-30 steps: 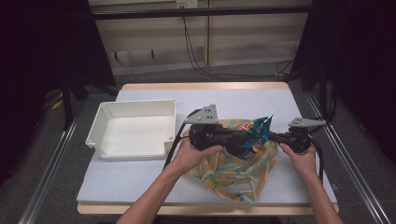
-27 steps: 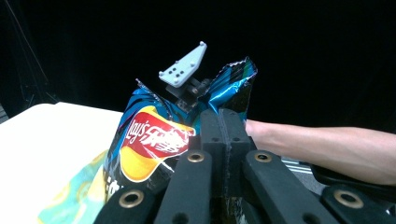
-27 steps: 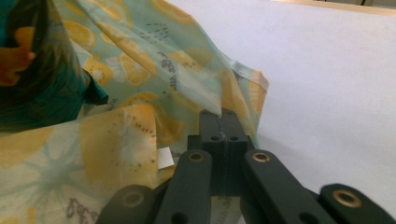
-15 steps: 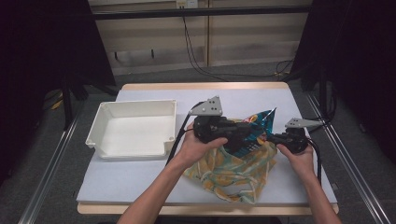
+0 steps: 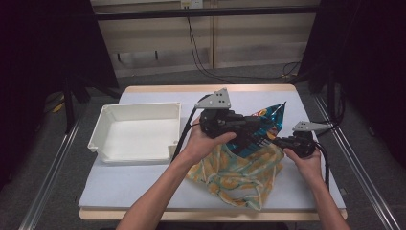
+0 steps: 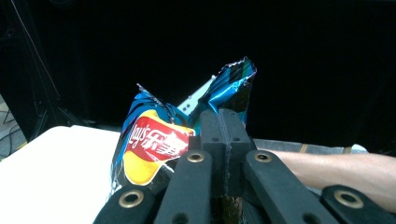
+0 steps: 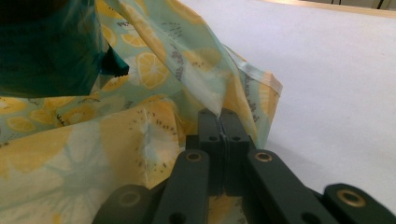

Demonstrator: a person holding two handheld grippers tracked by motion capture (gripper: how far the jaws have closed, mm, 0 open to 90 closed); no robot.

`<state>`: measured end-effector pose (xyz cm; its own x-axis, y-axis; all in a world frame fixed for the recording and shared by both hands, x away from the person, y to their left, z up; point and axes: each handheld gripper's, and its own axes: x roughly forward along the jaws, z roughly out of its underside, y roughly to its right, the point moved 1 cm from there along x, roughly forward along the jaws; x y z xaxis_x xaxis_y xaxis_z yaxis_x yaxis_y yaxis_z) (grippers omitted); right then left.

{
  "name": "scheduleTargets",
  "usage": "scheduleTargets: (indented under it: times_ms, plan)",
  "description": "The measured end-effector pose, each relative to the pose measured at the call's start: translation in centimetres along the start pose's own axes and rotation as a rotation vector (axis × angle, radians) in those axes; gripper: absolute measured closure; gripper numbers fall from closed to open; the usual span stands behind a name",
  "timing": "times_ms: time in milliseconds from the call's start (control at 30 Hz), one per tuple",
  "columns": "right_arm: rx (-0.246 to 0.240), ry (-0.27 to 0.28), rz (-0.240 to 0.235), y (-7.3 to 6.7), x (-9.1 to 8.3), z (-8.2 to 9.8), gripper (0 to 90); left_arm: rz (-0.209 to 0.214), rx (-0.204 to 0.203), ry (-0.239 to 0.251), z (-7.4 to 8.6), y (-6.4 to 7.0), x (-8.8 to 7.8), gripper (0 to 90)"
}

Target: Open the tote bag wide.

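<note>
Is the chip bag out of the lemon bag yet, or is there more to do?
Nearly out. The left gripper is shut on the blue chip bag and holds it above the lemon-print bag, though its lower end looks still at the opening. The right gripper pinches the lemon-print bag's edge. The white bin has nothing in it, so perhaps the chips go there next.

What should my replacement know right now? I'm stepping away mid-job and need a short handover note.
Left gripper: shut on the blue foil chip bag, held above the mouth of the lemon-print fabric bag.
Right gripper: shut on the fabric bag's edge, holding it at the right side.
White plastic tray sits at the left of the white table, nothing in it.
Done: both grips secure.
Left: chip bag is not fully inside or clear of the fabric bag; which way it goes I cannot tell.
</note>
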<state>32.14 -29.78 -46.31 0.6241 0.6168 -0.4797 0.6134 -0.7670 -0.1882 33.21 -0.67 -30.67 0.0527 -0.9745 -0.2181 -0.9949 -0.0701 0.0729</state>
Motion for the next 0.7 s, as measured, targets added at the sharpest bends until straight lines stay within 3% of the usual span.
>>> scheduleTargets:
  times_ms: [233, 433, 700]
  plan:
    - [-0.004, 0.003, -0.006, -0.1, 0.2, -0.1, 89.7, 0.006, -0.018, 0.041, -0.9, -1.3, -0.1, 90.0]
    - [-0.014, -0.008, -0.011, -0.3, 0.5, -0.2, 88.9, -0.003, -0.025, 0.047, -1.3, -2.4, -0.4, 90.0]
    - [-0.042, -0.011, -0.010, -1.0, 0.3, -0.4, 88.6, -0.023, -0.036, 0.072, -2.2, -2.8, -0.1, 90.0]
